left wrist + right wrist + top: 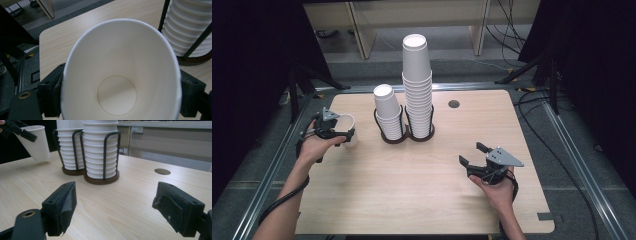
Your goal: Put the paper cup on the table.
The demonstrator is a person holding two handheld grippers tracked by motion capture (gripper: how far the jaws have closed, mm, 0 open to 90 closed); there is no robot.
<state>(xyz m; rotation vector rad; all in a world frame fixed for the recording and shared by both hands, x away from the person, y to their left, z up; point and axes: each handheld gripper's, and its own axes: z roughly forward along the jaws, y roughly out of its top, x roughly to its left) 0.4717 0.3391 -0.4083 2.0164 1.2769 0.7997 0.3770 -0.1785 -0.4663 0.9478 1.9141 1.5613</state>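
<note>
**Two stacks racked, one cup in the air**

Two pale tabletop zones: racks at the far middle, bare wood nearer. Tall stack in its wire holder, touching the short stack in the twin holder on its left. Well apart at the near right, right tongs gaping wide, nothing between the pads, just over the wood. At the far left edge, left tongs clamped on a single paper cup, pads pressing its wall below the rim, cup tilted and apparently clear of the surface in the right gripper view. Best handled gently: squeeze kept light to spare the thin wall, cup levelled before setting down or nesting, approach kept clear of the wire uprights.
</note>
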